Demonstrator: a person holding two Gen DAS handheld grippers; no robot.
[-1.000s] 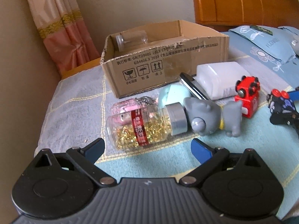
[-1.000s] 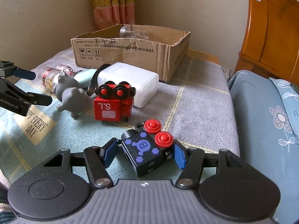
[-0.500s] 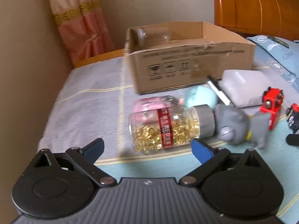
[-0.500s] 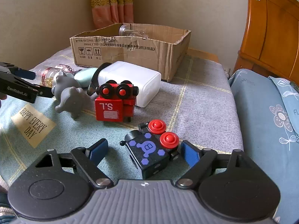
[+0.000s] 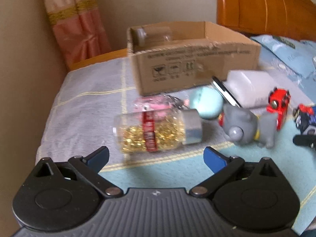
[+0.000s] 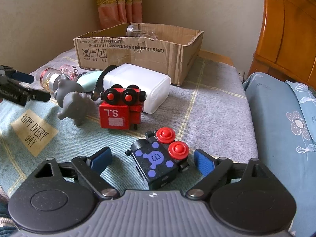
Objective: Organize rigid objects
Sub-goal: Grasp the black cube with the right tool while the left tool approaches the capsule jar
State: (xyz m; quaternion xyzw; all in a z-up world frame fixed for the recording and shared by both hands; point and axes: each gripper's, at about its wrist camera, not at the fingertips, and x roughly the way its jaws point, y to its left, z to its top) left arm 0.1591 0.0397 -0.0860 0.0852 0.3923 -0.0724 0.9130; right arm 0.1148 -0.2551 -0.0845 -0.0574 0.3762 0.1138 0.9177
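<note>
A black block toy with blue hexagons and red knobs lies on the bedspread between my right gripper's jaws. The jaws are opening and the pads stand clear of the toy on both sides. My left gripper is open and still widening, with nothing between its fingers. Just beyond it lies a clear bottle of gold beads on its side. To the bottle's right are a grey elephant toy and a red block robot. The cardboard box behind them holds a clear jar.
A white plastic container, a teal oval case and a pink keychain crowd the space in front of the box. A wall runs along the left, a wooden headboard and a blue pillow are on the right.
My right gripper's jaws have spread apart and let go of the black block toy, which now rests on the bedspread. My left gripper has shifted slightly sideways and opened a little wider.
</note>
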